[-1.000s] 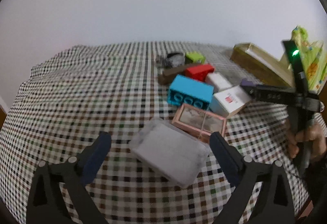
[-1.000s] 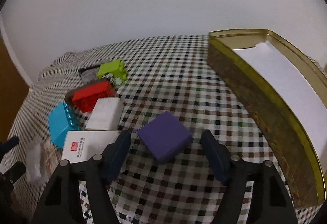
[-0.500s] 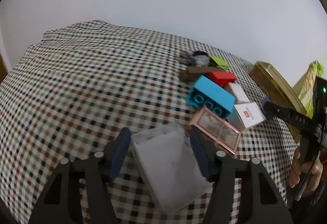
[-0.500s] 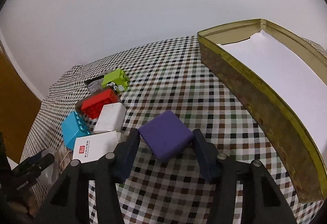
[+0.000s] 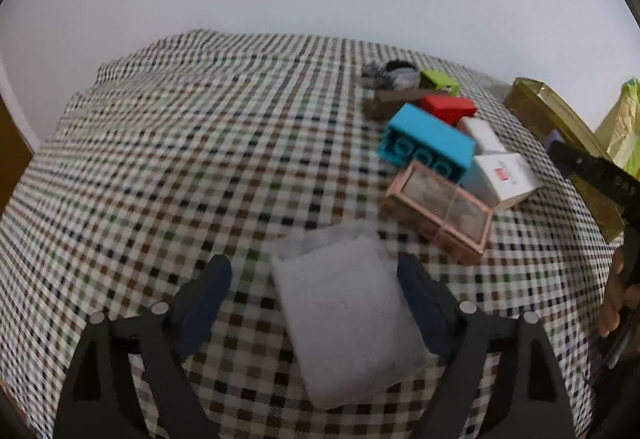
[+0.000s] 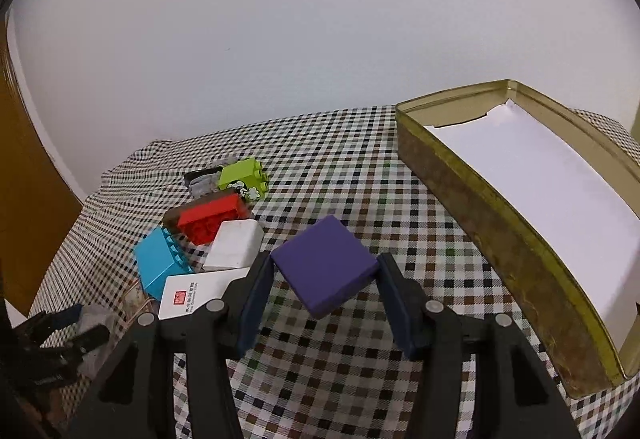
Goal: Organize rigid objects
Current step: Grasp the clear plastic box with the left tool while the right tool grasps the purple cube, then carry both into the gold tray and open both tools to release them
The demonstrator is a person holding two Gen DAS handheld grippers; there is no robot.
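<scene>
My right gripper (image 6: pixel 325 271) is shut on a flat purple box (image 6: pixel 325 266) and holds it above the checked cloth, left of the gold tin (image 6: pixel 480 207) lined with white paper. My left gripper (image 5: pixel 316 279) stands around a frosted clear plastic case (image 5: pixel 344 319); the right finger touches it and a gap shows at the left finger. Beyond it lie a pink-framed clear box (image 5: pixel 438 207), a blue brick (image 5: pixel 428 145), a white box with a red mark (image 5: pixel 506 177), a white block (image 5: pixel 480 135), a red brick (image 5: pixel 448 107) and a green brick (image 5: pixel 438 81).
A brown bar (image 5: pixel 394 101) and a grey patterned item (image 5: pixel 394 75) lie at the far end of the pile. A yellow-green bag (image 5: pixel 622 123) stands behind the tin. The right gripper's body (image 5: pixel 600 175) shows at the left wrist view's right edge.
The right gripper closed on the purple box and lifted it. The left gripper first narrowed around the frosted case and swung left, then opened somewhat, leaving a gap at the left finger.
</scene>
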